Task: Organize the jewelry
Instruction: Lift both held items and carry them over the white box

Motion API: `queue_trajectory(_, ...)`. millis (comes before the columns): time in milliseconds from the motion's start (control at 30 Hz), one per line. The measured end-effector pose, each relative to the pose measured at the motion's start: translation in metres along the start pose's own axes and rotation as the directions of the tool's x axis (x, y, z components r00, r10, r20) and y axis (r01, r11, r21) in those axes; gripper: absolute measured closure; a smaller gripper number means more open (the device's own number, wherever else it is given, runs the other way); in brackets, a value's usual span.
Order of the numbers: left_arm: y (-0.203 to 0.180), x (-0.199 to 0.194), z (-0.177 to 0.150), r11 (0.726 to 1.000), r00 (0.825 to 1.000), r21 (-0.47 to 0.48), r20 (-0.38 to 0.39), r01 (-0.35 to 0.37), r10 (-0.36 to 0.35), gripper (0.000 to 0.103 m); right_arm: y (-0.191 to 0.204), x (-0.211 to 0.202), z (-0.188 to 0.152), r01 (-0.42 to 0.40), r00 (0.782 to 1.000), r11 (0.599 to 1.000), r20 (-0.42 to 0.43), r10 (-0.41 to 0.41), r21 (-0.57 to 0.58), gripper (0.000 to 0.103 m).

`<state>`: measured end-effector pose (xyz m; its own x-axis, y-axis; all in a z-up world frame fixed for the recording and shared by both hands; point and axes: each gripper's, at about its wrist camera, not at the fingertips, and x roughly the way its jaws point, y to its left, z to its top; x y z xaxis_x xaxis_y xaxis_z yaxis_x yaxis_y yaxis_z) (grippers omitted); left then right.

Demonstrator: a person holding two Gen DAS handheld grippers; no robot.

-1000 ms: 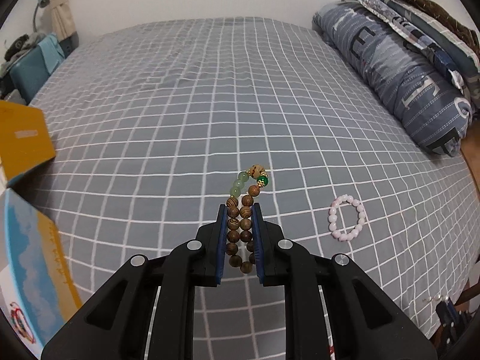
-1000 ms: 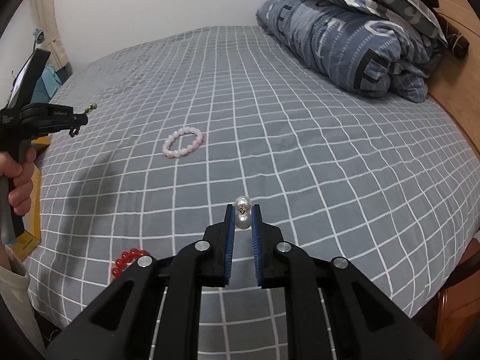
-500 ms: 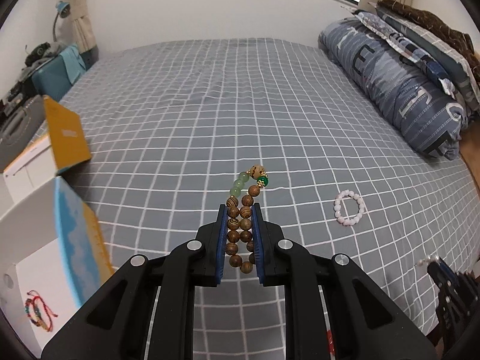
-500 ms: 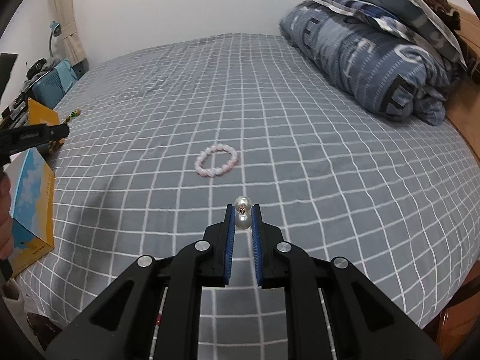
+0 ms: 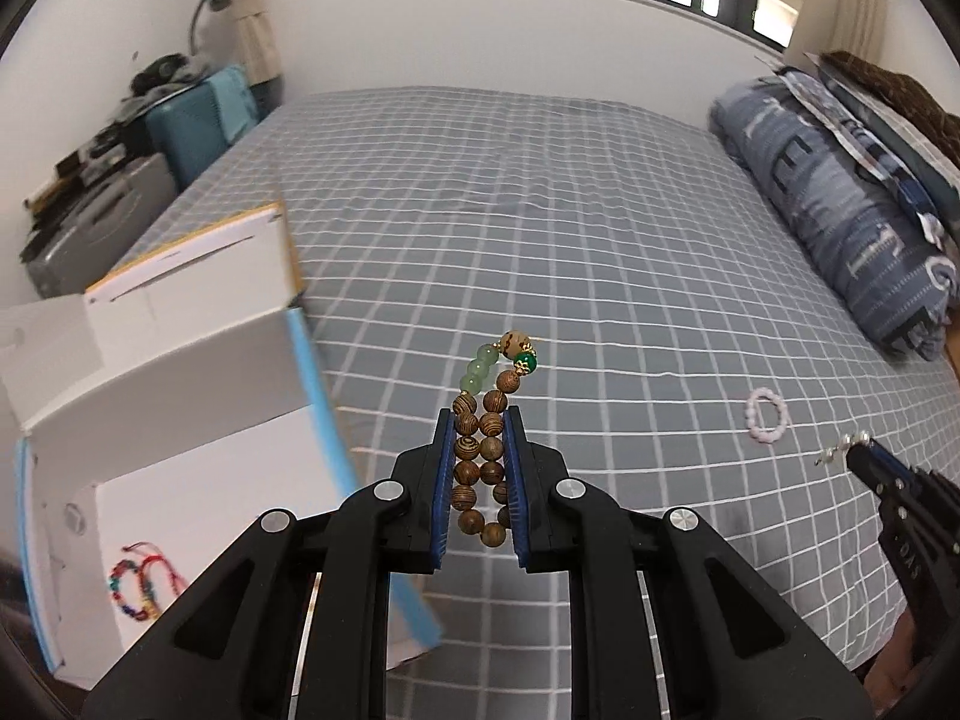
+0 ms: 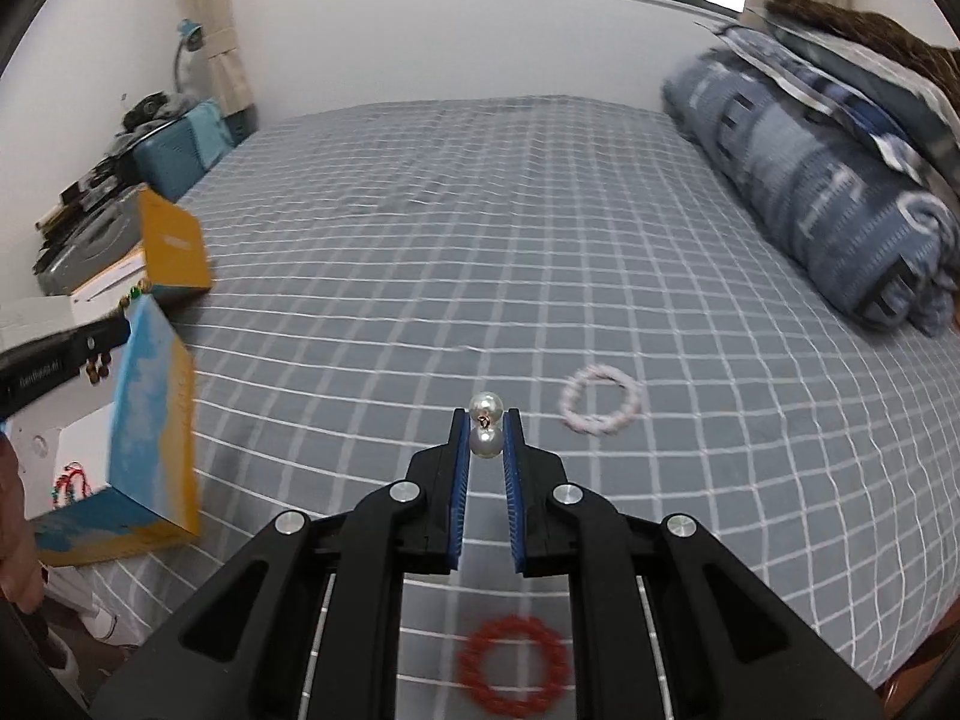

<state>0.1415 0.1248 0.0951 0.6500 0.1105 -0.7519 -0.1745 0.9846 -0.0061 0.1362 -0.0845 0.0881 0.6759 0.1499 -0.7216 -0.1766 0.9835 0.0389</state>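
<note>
My left gripper point(image 5: 479, 420) is shut on a wooden bead bracelet point(image 5: 480, 456) with green beads at its tip, held above the bed beside the open box point(image 5: 180, 420). A braided colourful bracelet point(image 5: 141, 585) lies inside that box. My right gripper point(image 6: 486, 420) is shut on a pearl earring point(image 6: 485, 432), two white pearls stacked between the blue pads. It also shows at the right edge of the left wrist view, the right gripper point(image 5: 852, 447). A pink bead bracelet point(image 6: 599, 407) lies on the grey checked bedspread point(image 6: 480, 240), and a red bead bracelet point(image 6: 513, 663) lies nearer, under the right gripper.
The box point(image 6: 144, 420) has a blue and yellow outside and an open lid point(image 6: 171, 249). A folded blue quilt point(image 6: 828, 198) is piled along the bed's right side. A blue case point(image 5: 198, 120) and clutter stand past the bed's left edge. A hand point(image 6: 15, 534) holds the left gripper.
Both grippers have swung left and risen, keeping their grips. The open box has come into fuller view with the braided bracelet inside. The red bracelet now shows below the right gripper.
</note>
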Motion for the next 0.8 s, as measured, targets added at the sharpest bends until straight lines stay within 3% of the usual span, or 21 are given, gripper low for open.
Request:
queue_trajectory(467, 0.112, -0.035, -0.023, 0.984, 0.993, -0.136, -0.001, -0.119, 0.12, 0.088, 0.131, 0.001, 0.03, -0.138, 0.99, 0.979, 0.004, 0.14, -0.147, 0.093)
queue_trajectory(800, 0.196, -0.057, -0.052, 0.946, 0.977, -0.247, -0.031, -0.211, 0.209, 0.088, 0.253, -0.001, 0.025, -0.268, 0.961, 0.917, -0.022, 0.274, -0.296, 0.093)
